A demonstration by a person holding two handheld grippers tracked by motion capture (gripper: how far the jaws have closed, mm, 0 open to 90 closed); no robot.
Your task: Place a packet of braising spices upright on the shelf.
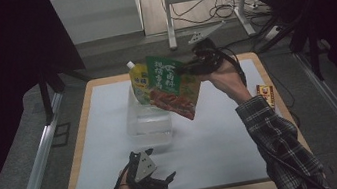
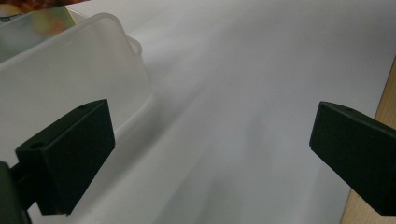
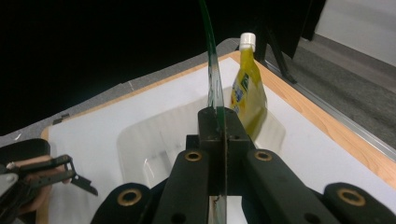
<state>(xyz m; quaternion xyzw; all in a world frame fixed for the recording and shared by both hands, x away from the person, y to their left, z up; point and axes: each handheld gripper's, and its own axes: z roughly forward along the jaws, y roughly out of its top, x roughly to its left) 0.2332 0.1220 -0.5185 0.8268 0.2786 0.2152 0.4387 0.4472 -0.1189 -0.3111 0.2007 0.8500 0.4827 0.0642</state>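
The green printed foil pouch (image 1: 173, 87) and the yellow spouted plastic pouch with a white cap (image 3: 247, 91) both look glossy, while the translucent frosted plastic tub (image 1: 149, 122) has a smooth, milky finish. A matt white paper-like sheet (image 1: 223, 137) covers the pale wooden table (image 1: 78, 138), whose bare edge looks smooth. The black tongs (image 3: 217, 116) look like matt plastic with brass-coloured metal rings.

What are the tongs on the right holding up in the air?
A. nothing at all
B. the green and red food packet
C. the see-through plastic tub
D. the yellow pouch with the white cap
B: the right tongs are clamped shut on the edge of the green and red packet, which hangs above the clear tub, while the yellow pouch stands inside that tub.
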